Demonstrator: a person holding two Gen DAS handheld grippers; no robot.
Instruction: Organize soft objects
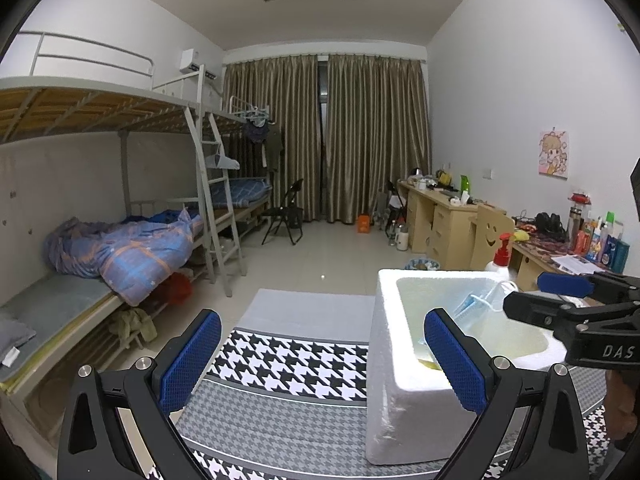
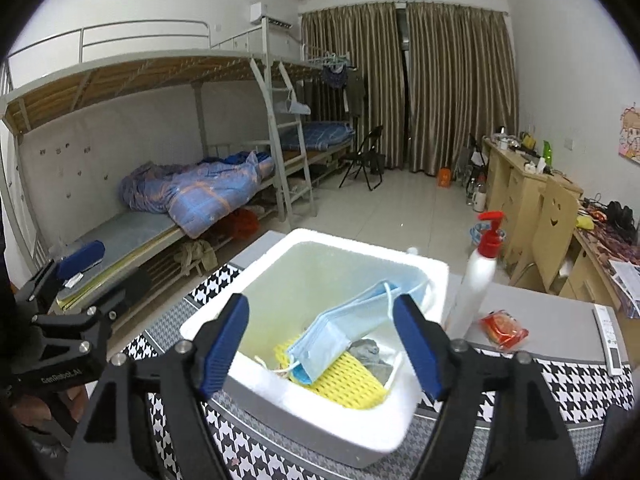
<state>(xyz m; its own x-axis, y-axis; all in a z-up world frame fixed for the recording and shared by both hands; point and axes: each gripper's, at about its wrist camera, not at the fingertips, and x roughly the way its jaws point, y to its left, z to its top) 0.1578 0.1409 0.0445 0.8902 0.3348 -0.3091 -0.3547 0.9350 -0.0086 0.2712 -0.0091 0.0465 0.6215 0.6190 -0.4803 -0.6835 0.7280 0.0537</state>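
A white foam box [image 2: 404, 412] stands on a houndstooth tablecloth [image 2: 256, 452]. Inside lie a light blue face mask [image 2: 336, 332], a yellow foam net [image 2: 352, 380] and a grey cloth [image 2: 366, 350]. My right gripper [image 2: 320, 344] is open and empty, held just above the box's near rim. My left gripper [image 1: 320, 356] is open and empty, left of the box [image 1: 404, 412], with its right finger in front of the box wall. The mask's edge shows in the left wrist view [image 1: 476, 300]. The right gripper also shows there [image 1: 560, 296].
A white pump bottle with a red top [image 2: 478, 280] stands right of the box. A red packet [image 2: 504, 330] and a white remote [image 2: 610, 340] lie on the table. Bunk beds [image 2: 192, 192] line the left wall, desks [image 2: 520, 188] the right.
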